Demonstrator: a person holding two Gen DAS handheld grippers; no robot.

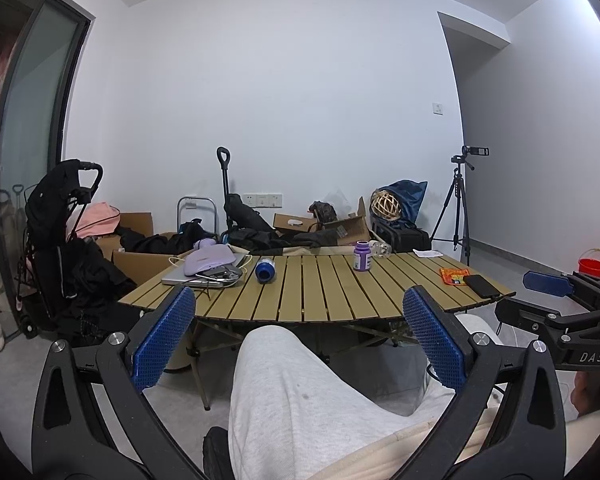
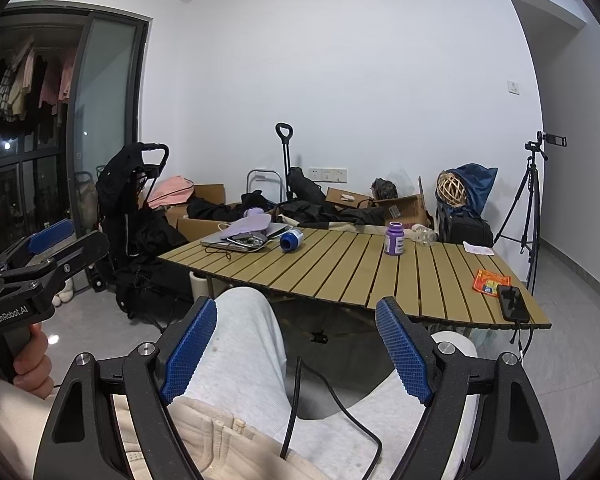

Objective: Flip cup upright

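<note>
A blue cup (image 1: 265, 269) lies on its side on the slatted wooden table (image 1: 324, 300), its round end facing me; it also shows in the right wrist view (image 2: 291, 239). My left gripper (image 1: 299, 312) is open and empty, held over the person's lap well short of the table. My right gripper (image 2: 296, 326) is open and empty too, also above the lap and in front of the table (image 2: 340, 276). Each gripper shows from the side in the other's view.
On the table stand a purple bottle (image 1: 361, 255), a laptop with a lilac case (image 1: 208, 262), an orange packet (image 1: 453, 275) and a black phone (image 1: 482, 285). Boxes, bags and a stroller (image 1: 60, 216) crowd the floor behind. A tripod (image 1: 458, 204) stands at right.
</note>
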